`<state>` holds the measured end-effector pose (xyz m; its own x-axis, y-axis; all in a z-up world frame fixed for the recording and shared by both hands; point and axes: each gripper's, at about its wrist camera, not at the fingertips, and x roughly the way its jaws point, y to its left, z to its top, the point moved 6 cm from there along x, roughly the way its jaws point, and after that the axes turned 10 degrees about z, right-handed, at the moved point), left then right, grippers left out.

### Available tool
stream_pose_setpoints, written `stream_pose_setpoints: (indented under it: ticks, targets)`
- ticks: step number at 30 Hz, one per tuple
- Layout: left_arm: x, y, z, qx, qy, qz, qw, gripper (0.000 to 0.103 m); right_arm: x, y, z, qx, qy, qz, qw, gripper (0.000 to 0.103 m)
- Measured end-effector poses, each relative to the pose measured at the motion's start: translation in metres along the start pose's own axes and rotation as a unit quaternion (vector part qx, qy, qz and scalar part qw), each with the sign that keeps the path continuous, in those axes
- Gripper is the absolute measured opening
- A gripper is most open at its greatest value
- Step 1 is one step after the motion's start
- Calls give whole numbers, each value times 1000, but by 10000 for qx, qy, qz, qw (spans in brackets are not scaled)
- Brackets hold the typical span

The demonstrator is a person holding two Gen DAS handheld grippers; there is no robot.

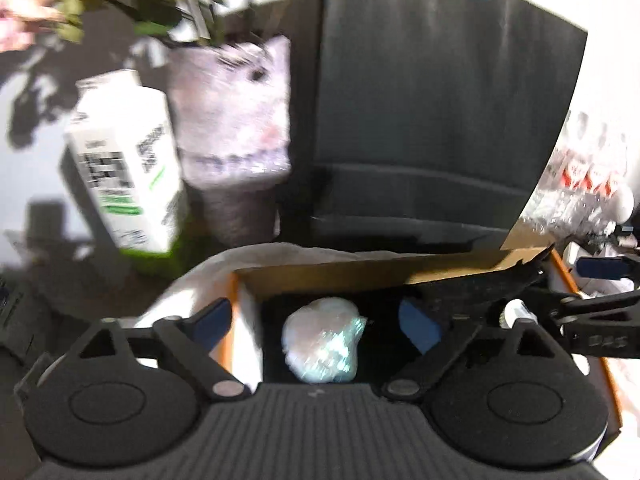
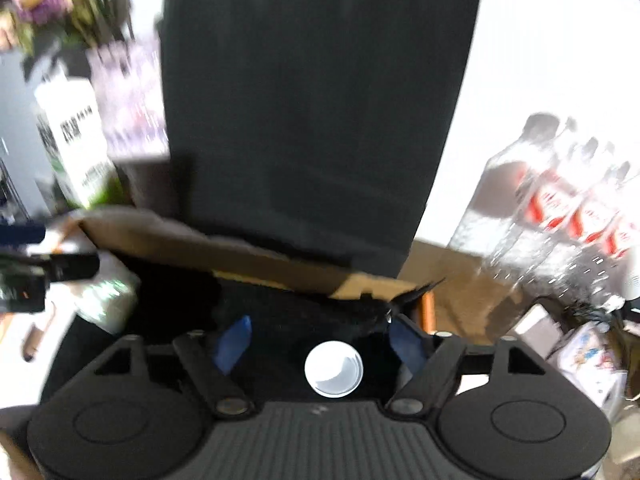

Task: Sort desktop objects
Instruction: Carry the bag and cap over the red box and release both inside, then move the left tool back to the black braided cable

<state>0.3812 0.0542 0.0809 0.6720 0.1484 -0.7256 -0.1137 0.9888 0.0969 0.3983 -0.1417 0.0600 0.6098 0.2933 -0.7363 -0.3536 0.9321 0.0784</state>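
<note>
A cardboard box (image 1: pixel 360 270) with a dark inside sits in front of both grippers. In the left wrist view a crumpled shiny white wrapper (image 1: pixel 322 346) lies in the box between the wide-apart blue pads of my left gripper (image 1: pixel 320 322), which touches nothing. In the right wrist view my right gripper (image 2: pixel 320 338) is open over the box (image 2: pixel 240 252), with a small white round cap (image 2: pixel 334 368) lying between its pads, untouched. The wrapper shows at left there (image 2: pixel 108 300). The right gripper appears at the right edge of the left wrist view (image 1: pixel 592 312).
A tall black bag (image 1: pixel 432 100) stands behind the box. A white carton (image 1: pixel 124 168) and a vase of flowers (image 1: pixel 236 120) stand at the left. Several water bottles with red labels (image 2: pixel 560 208) stand at the right. Both views are blurred.
</note>
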Motion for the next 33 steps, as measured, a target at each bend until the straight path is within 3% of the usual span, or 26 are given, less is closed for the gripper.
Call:
stream_pose_setpoints:
  ticks: [3,7,14,20,27,30,33]
  targets:
    - [-30,13,-7,-159,75,5,9998,98,-42,9,-1,36,-179,121,9998,86]
    - [-70,29,-30,-375,290,-22,9989,99,-92,21,-20,125,-269,326,9990,86]
    - [-152,52,-103,-378,140,-100,9991,103,-159,22,-76,265,-331,603,9973,90]
    - [-215,63,-188,-431,-125,-468,9979,103,-222,45,-168,180,-561,1004,9932,95]
    - [-271,66,-305,-598,-437,-1341,9882,103,-284,84,-293,-615,-1142,745,9888,103]
    - [-281,67,-348,-732,-532,-1235,9882,103,-296,88,-341,-587,-1275,208,9899,103]
    - [-285,70,-378,-1041,-640,-1043,9870,103,-297,84,-376,-253,-1223,78,9921,103]
